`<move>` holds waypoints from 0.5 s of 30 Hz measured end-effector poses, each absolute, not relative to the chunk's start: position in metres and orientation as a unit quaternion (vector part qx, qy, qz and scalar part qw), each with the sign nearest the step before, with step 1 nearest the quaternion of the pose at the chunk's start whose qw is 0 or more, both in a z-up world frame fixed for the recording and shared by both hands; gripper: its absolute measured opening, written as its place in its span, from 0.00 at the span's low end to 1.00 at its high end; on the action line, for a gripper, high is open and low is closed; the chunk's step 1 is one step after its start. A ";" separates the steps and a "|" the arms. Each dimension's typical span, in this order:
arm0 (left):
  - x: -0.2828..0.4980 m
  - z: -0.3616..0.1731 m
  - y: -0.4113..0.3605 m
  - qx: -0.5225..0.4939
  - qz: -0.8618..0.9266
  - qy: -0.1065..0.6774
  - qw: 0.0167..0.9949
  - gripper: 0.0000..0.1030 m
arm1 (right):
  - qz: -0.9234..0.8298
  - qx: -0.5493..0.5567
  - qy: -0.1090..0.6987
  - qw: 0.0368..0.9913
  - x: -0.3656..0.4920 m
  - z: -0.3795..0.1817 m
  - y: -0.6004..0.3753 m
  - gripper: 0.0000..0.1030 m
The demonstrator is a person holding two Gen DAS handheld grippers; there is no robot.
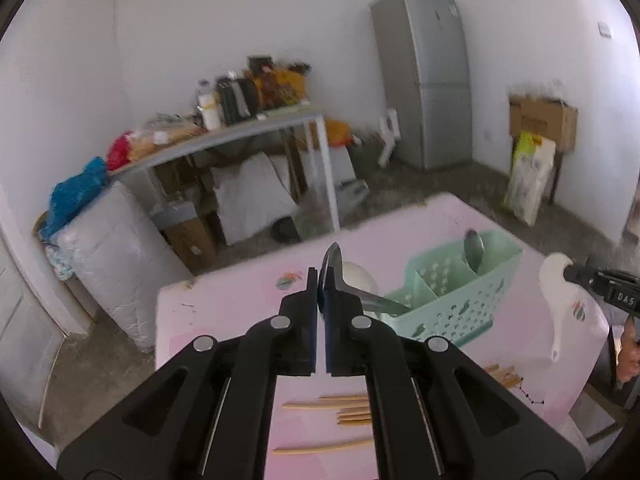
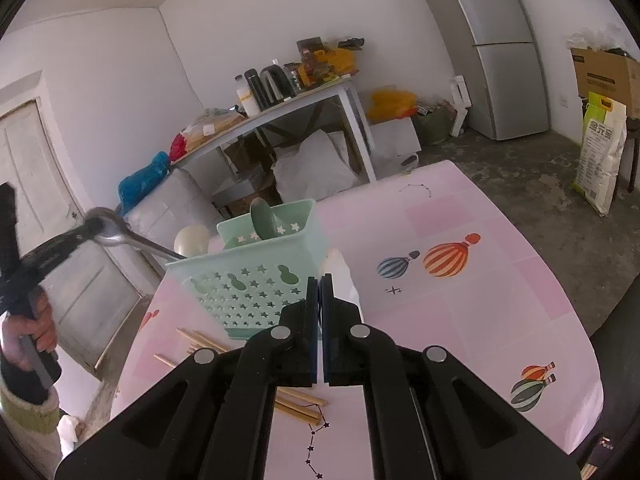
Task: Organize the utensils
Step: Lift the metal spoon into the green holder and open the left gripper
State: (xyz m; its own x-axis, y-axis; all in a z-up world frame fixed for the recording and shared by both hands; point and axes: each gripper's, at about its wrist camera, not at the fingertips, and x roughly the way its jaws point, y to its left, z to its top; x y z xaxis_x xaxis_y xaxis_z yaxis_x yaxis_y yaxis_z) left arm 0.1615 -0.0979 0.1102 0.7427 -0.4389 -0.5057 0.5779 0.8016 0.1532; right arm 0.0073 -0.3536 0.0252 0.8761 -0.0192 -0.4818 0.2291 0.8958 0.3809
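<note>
Left gripper: clamped on a metal spoon, held above the pink worktop beside the green utensil basket. Right gripper: closed on a white ladle, just beside the basket. One spoon is stood in the basket; wooden chopsticks are scattered on the worktop.

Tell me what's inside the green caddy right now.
One metal spoon stands bowl-up in the far compartment of the green caddy. The nearer compartments look empty, though their floors are hidden by the walls.

White walls, grey fridge
</note>
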 end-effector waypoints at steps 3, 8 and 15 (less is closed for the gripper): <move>0.176 0.106 -0.112 0.133 -0.301 0.252 0.910 0.02 | -0.065 0.221 0.239 0.943 0.008 0.024 -0.354 0.02; 0.200 0.100 -0.107 0.000 -0.382 0.285 0.879 0.19 | -0.067 0.224 0.239 0.943 0.007 0.022 -0.355 0.02; 0.193 0.072 -0.067 -0.117 -0.369 0.296 0.873 0.35 | -0.070 0.227 0.236 0.942 0.006 0.023 -0.357 0.02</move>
